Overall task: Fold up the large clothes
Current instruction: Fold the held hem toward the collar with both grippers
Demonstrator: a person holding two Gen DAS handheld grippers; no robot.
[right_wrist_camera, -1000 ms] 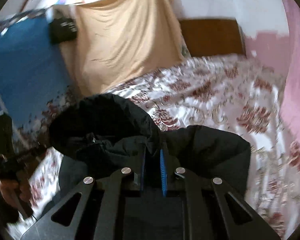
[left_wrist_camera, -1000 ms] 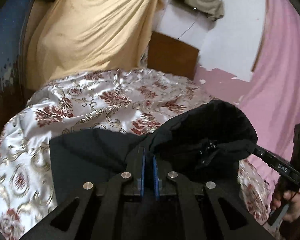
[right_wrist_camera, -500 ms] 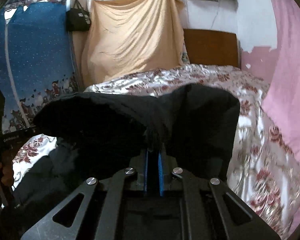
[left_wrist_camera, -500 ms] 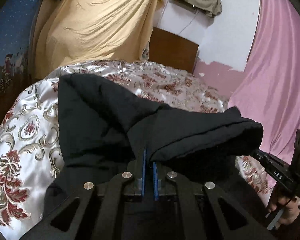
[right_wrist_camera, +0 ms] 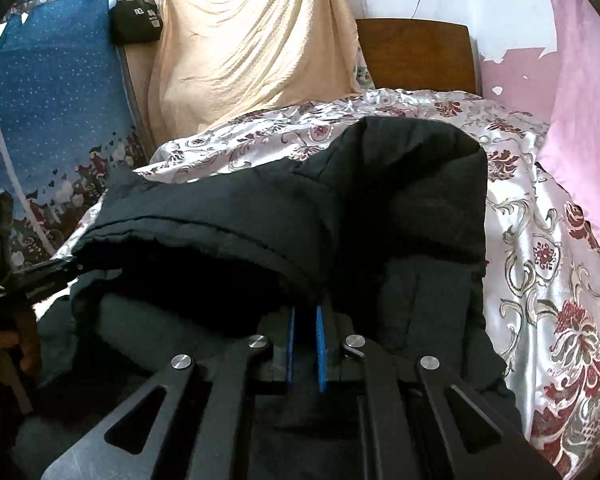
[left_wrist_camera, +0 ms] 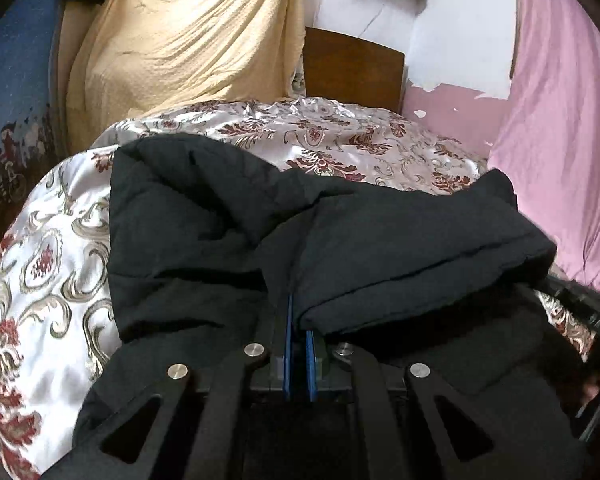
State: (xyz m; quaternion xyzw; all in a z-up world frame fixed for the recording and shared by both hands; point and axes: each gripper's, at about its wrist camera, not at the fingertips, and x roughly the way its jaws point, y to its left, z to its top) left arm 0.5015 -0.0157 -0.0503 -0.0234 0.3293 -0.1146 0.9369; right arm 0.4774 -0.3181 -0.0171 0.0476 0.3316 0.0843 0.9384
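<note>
My left gripper [left_wrist_camera: 298, 320] and my right gripper [right_wrist_camera: 305, 320] sit side by side, each clamped on the near edge of the jacket [left_wrist_camera: 228, 216]. The jacket lies on the bedspread [left_wrist_camera: 40, 272]. Behind the bed stands the headboard [left_wrist_camera: 352, 68], a draped sheet [left_wrist_camera: 180, 36] to its left and a curtain [left_wrist_camera: 568, 120] to its right.

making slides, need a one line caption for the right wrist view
Right gripper clamps a black padded jacket edge above a floral satin bedspread.
</note>
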